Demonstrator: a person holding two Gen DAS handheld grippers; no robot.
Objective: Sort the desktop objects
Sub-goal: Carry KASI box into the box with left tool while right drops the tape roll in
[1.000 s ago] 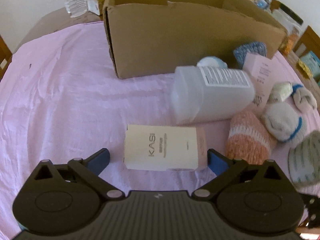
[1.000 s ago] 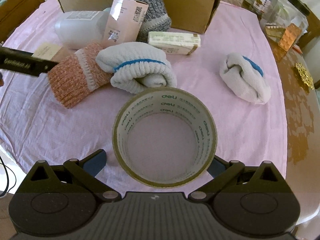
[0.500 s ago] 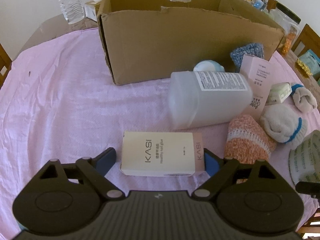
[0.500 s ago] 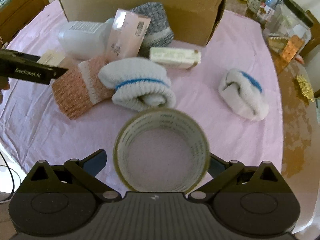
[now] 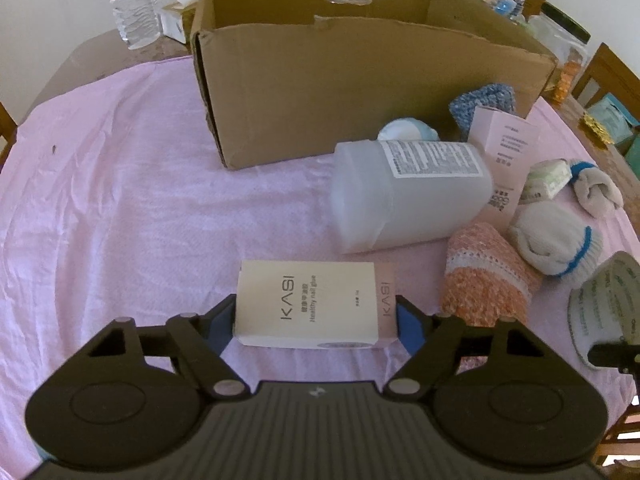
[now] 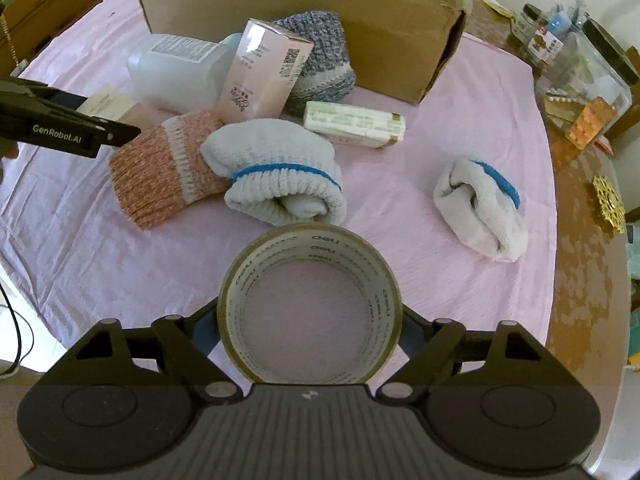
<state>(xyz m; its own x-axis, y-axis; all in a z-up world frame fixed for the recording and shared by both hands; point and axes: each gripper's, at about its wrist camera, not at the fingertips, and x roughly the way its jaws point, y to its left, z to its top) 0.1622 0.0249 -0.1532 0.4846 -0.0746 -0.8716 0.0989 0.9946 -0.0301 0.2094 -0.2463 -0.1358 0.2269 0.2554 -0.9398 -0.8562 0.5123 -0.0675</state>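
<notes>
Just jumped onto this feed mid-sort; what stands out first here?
Both grippers are loaded: the left gripper clamps a cream KASI nail-glue carton, the right gripper a brown packing-tape roll. Behind them stands a big open cardboard box on the pink tablecloth, rolled socks scattered beside it.

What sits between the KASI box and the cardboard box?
Only bare pink tablecloth between the KASI box and the cardboard box, per the left wrist view.

Table w/ pink cloth (image 5: pixel 120 200): cardboard box (image 5: pixel 340 92), bottle (image 5: pixel 408 192), socks (image 6: pixel 280 172), soap box (image 6: pixel 354 124).
</notes>
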